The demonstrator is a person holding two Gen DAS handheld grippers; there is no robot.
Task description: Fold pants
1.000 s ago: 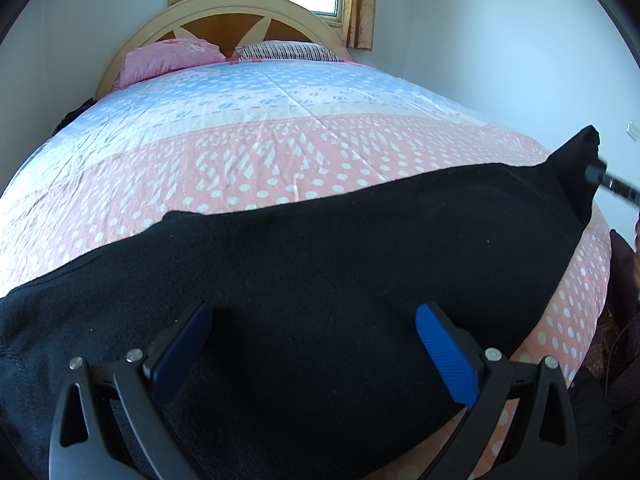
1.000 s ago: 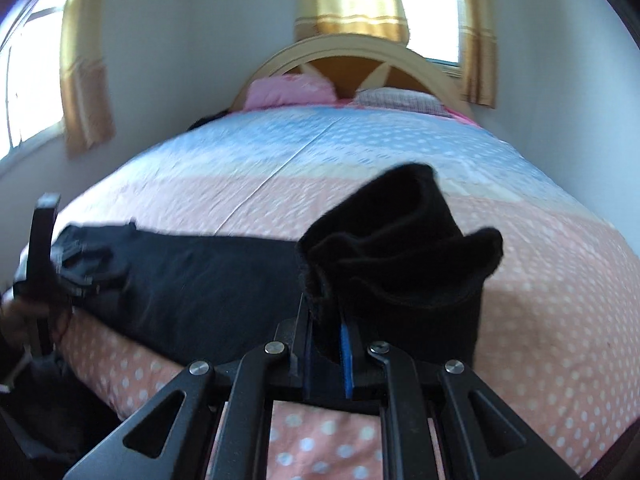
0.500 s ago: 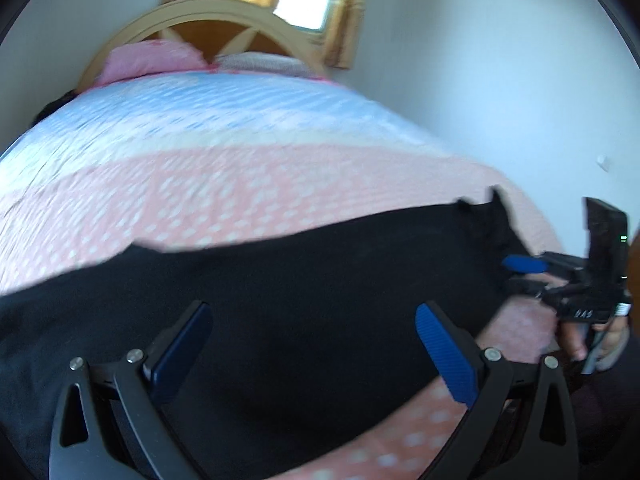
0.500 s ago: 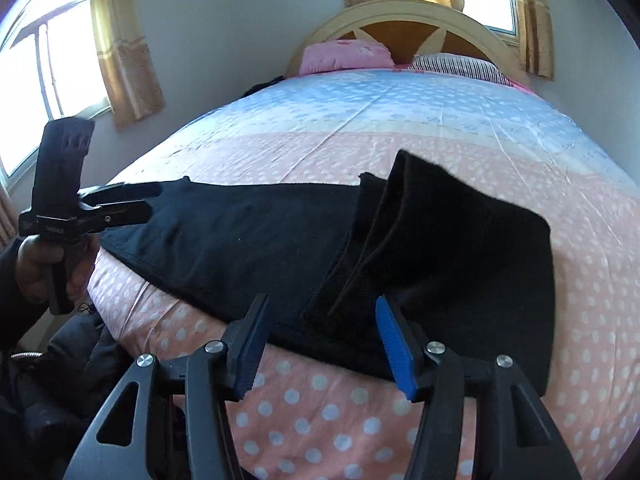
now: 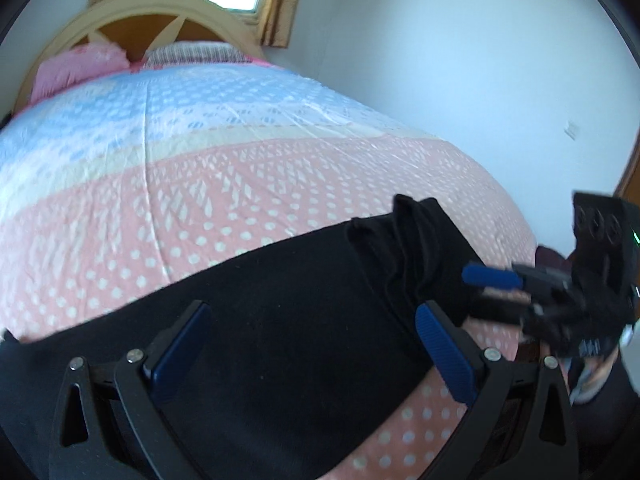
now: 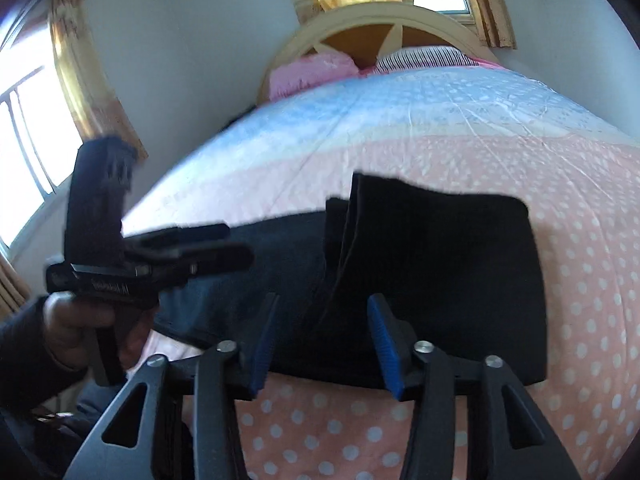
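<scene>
Black pants (image 5: 280, 320) lie across the foot of the bed, with their right end folded back into a creased flap (image 5: 416, 248); the same flap lies flat in the right wrist view (image 6: 440, 264). My left gripper (image 5: 308, 340) is open and empty, low over the middle of the pants. It also shows from the side in the right wrist view (image 6: 236, 246). My right gripper (image 6: 320, 332) is open and empty at the near edge of the folded flap. It also shows at the right of the left wrist view (image 5: 468, 292).
The bed has a pink and blue dotted cover (image 5: 200, 184), pillows (image 5: 80, 68) and a wooden headboard (image 5: 160, 20) at the far end. A white wall (image 5: 460, 80) runs along the right. Curtained windows (image 6: 44, 128) are on the left.
My right gripper has let go of the pants' end, which now lies folded over on the bed, and backed off open. My left gripper has swung right, staying open.
</scene>
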